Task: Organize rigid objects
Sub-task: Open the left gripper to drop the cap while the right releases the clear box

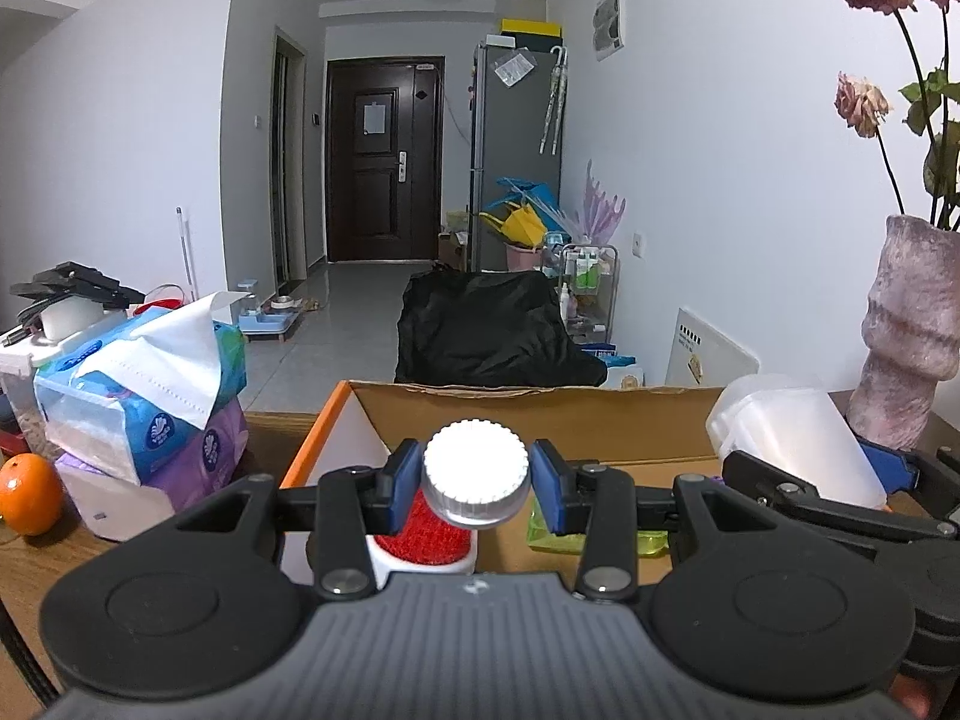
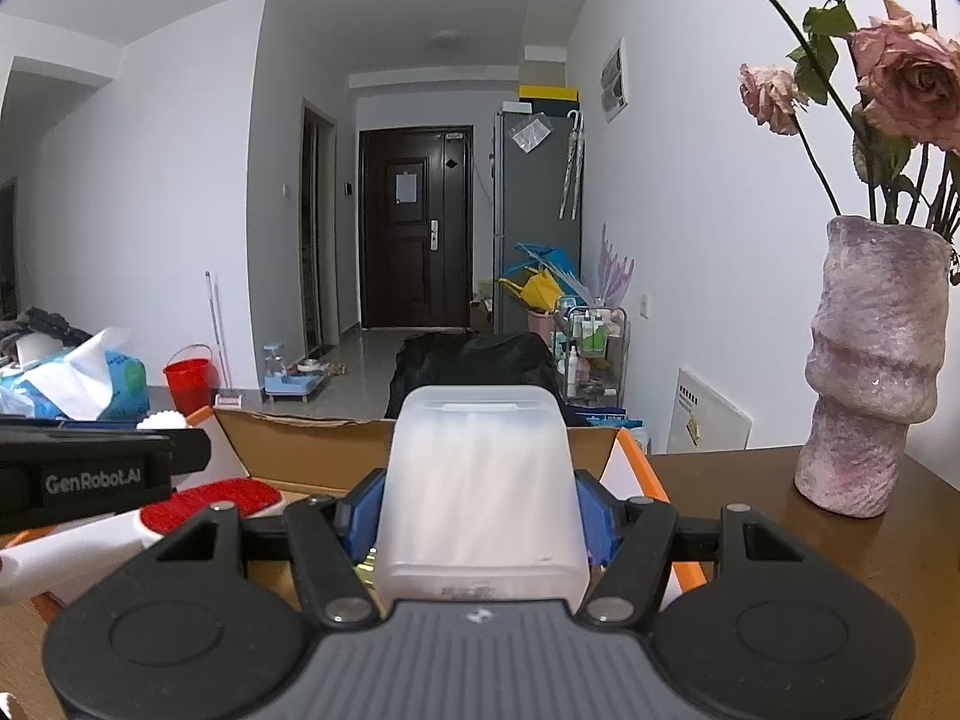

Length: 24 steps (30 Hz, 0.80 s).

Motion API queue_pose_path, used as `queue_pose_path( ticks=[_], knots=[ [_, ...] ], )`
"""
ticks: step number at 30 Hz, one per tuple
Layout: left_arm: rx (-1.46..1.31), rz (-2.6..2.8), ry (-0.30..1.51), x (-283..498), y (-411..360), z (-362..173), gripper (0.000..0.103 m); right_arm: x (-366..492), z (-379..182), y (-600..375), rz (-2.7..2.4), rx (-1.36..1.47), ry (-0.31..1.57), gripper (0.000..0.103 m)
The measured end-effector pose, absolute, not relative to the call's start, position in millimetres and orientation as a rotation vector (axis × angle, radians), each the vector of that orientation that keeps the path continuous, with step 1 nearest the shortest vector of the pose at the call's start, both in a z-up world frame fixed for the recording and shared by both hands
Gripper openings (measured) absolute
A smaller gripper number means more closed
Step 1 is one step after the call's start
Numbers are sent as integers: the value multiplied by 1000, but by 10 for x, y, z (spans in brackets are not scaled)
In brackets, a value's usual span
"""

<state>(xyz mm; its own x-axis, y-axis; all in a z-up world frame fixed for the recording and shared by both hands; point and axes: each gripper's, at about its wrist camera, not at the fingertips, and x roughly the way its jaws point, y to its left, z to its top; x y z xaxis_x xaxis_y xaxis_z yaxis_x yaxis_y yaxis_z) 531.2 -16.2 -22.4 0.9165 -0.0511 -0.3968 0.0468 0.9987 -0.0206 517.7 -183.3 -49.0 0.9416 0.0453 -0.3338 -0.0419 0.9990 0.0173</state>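
My left gripper (image 1: 477, 480) is shut on a small bottle, its blue pads pressing both sides just under the white ribbed cap (image 1: 476, 468). It hangs over an open cardboard box (image 1: 540, 414). In the box below lie a red-bristled brush with a white handle (image 1: 429, 525) and a yellow-green item (image 1: 540, 534). My right gripper (image 2: 483, 516) is shut on a translucent white plastic container (image 2: 486, 480), held over the same box (image 2: 300, 450). That container (image 1: 792, 438) also shows in the left wrist view, to the right of the bottle. The brush (image 2: 210, 504) lies under the left gripper.
Tissue packs (image 1: 138, 396) stacked on a white case and an orange (image 1: 27, 501) stand left of the box on the wooden table (image 2: 750, 480). A tall mauve vase (image 2: 870, 372) with dried roses stands close on the right. Beyond the table are a black bag and the hallway.
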Motion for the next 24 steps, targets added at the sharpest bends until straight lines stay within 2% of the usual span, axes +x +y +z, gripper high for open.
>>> queue_pose_path(
  ticks=[4, 7, 8, 9, 11, 12, 13, 14, 24],
  knots=[
    [-14, -54, 440, 5352, -138, -251, 42, 5218, -503, -1873, 32, 20, 377, 64],
    [-29, -54, 459, 5360, -93, -266, 60, 5231, -519, -1904, 39, 35, 406, 64],
    [-32, -47, 457, 5358, -77, -262, 69, 5228, -514, -1909, 39, 33, 409, 69],
    [-33, -38, 453, 5352, -58, -254, 73, 5220, -509, -1916, 40, 32, 406, 81],
    [-37, -19, 444, 5335, -30, -233, 89, 5199, -504, -1931, 30, 34, 390, 93],
    [-40, -12, 436, 5323, -12, -219, 92, 5192, -499, -1936, 26, 33, 386, 95],
    [-39, -2, 429, 5311, 0, -208, 100, 5189, -498, -1937, 24, 32, 385, 97],
    [-37, 12, 421, 5301, 12, -199, 103, 5186, -501, -1940, 20, 32, 383, 103],
    [-26, 30, 412, 5276, 16, -153, 103, 5174, -512, -1924, 12, 20, 381, 103]
  ],
)
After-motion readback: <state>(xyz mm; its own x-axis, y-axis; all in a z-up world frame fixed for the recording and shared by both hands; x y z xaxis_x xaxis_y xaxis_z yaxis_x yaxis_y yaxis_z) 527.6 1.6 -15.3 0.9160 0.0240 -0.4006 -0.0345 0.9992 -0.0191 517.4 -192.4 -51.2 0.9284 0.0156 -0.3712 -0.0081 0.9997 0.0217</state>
